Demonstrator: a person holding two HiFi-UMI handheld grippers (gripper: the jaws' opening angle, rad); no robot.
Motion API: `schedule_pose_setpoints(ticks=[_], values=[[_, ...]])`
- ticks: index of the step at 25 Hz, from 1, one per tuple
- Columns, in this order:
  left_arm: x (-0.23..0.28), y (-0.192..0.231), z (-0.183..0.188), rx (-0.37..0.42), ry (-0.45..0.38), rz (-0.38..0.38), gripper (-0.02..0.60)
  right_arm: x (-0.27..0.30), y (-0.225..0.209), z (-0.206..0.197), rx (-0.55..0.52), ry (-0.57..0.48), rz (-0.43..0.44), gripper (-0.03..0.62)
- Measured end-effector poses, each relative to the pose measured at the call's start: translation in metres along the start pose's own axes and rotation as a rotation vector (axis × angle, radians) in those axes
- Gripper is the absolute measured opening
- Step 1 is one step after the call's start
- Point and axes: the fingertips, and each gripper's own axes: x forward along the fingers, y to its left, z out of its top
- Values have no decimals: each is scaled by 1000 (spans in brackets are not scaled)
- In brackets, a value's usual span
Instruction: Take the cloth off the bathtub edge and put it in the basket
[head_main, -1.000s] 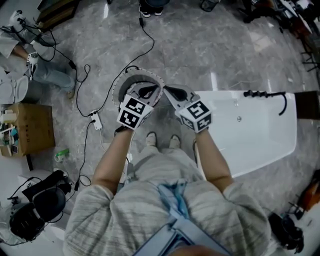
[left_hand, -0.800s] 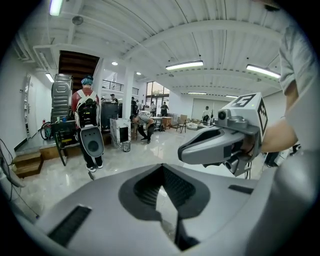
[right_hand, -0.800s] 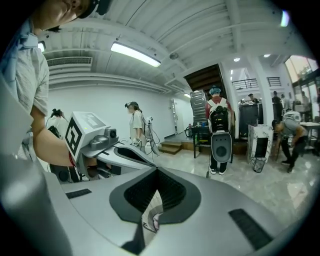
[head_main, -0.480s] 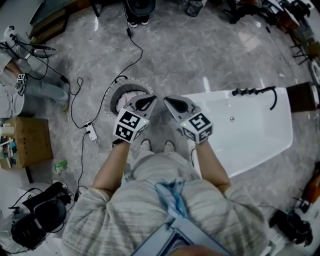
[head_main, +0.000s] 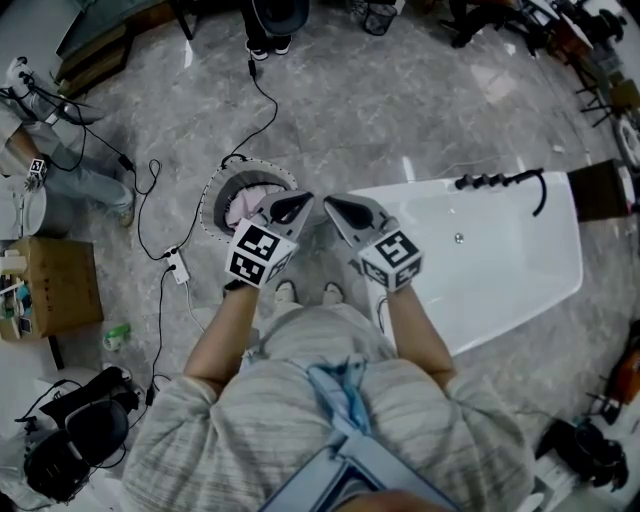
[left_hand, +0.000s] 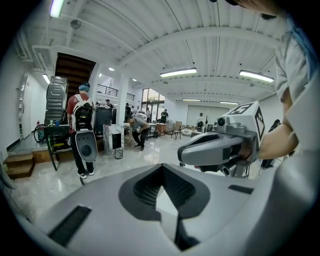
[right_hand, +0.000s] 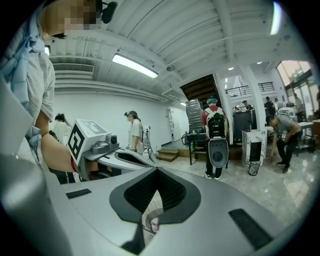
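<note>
Cloth in basket, both tools clenched on nothing.
White bathtub (head_main: 500, 262) at 3 o'clock, visible edge bare; round basket (head_main: 214, 192) at 11 o'clock, pinkish cloth (head_main: 248, 204) inside. Left hand-held gripper (head_main: 289, 208) and right hand-held gripper (head_main: 342, 211) side by side at centre, jaws together, empty. Probably finished: check no corner overhangs the rim, tuck in if so.

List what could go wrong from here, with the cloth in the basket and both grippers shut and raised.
Cables and a power strip lie on the floor by the basket, near the person's shoes: a step could snag them.
The left gripper and right gripper, both shut and empty, hold their tips close together and might knock.
The left gripper hides part of the cloth, so it may overhang the rim.
</note>
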Motion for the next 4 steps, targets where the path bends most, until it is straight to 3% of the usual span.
schedule_pose_setpoints(ticks=[4], values=[[0,-8,9,17,-42,-11,5,-9,-2,6,-7,-30,2,3]])
